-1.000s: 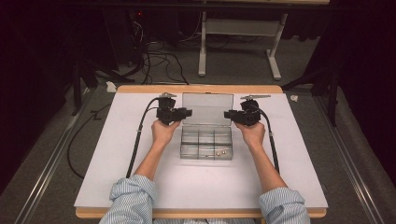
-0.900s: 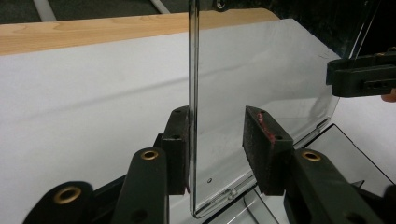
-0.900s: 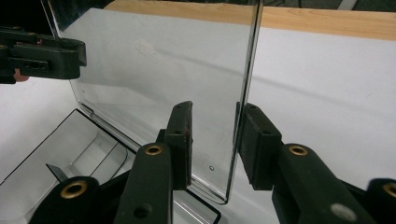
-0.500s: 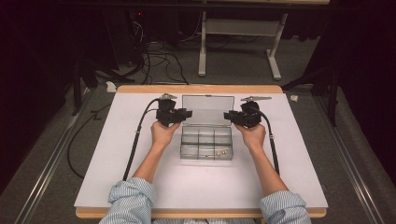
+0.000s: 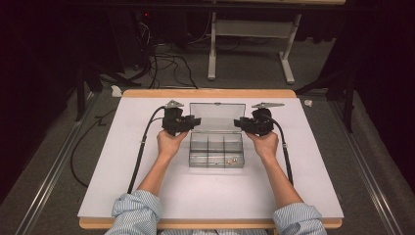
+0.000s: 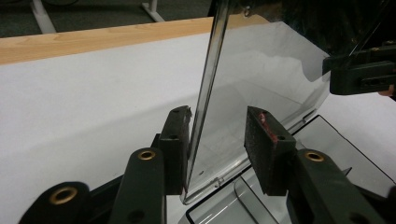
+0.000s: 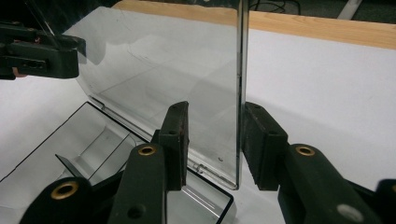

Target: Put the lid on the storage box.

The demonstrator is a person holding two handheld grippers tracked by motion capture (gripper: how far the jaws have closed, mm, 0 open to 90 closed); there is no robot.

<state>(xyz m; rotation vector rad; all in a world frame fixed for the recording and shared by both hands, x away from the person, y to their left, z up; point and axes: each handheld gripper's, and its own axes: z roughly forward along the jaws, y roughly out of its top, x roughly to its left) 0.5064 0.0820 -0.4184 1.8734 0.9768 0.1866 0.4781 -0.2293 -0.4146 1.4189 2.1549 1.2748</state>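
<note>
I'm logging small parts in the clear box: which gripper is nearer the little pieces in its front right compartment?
Right. The right gripper is at the lid's right edge, on the side of the small pieces; the left gripper is at the lid's left edge, farther across.

A white-topped wooden table (image 5: 147, 196) stands on grey carpet (image 5: 58, 196) (dark room behind), a white-legged desk frame (image 5: 211, 54) beyond.

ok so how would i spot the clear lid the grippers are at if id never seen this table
Find the white table with its wood rim, then the clear divided box at its middle. The lid is the see-through panel standing upright from the box's far edge, between the left gripper and right gripper. It is the one upright clear sheet there.
</note>
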